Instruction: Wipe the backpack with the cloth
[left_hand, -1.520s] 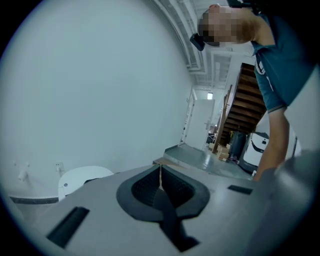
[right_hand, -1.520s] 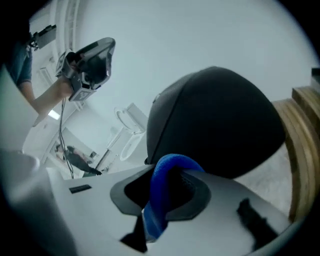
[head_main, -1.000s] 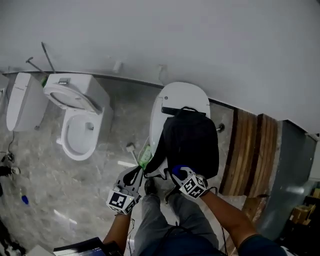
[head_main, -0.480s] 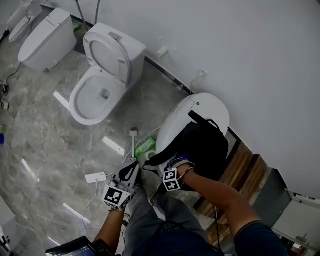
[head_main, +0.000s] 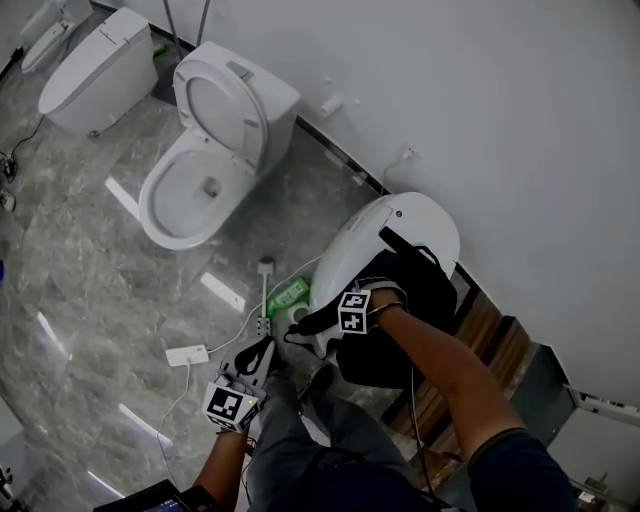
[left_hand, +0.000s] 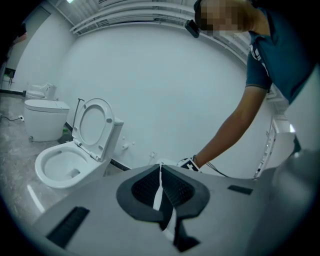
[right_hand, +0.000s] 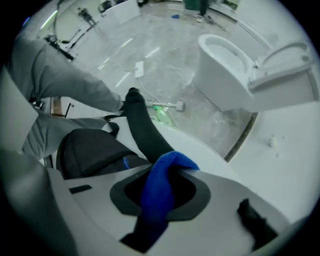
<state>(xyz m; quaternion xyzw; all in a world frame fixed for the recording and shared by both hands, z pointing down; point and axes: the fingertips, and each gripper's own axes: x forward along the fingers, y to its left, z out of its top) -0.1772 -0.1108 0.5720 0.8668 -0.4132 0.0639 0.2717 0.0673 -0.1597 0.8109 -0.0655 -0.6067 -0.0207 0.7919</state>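
A black backpack (head_main: 405, 310) lies on a closed white toilet (head_main: 395, 222). My right gripper (head_main: 345, 318) is at the pack's left side, by its shoulder strap (head_main: 312, 320). It is shut on a blue cloth (right_hand: 161, 186). In the right gripper view the backpack (right_hand: 92, 150) and its strap (right_hand: 142, 131) lie just beyond the cloth; whether the cloth touches them I cannot tell. My left gripper (head_main: 256, 354) hangs lower left, off the pack, beside the person's leg. In the left gripper view that gripper (left_hand: 160, 169) is shut on nothing.
An open toilet (head_main: 190, 180) stands to the left, and another closed one (head_main: 95, 70) at the far left. A green bottle (head_main: 287, 295), a power strip (head_main: 188, 354) and a cable lie on the marble floor. Wooden slats (head_main: 480, 335) sit to the right, by the wall.
My right gripper has moved up the backpack's left side, away from the person. My left gripper has dropped a little lower. The head view swung left a second ago.
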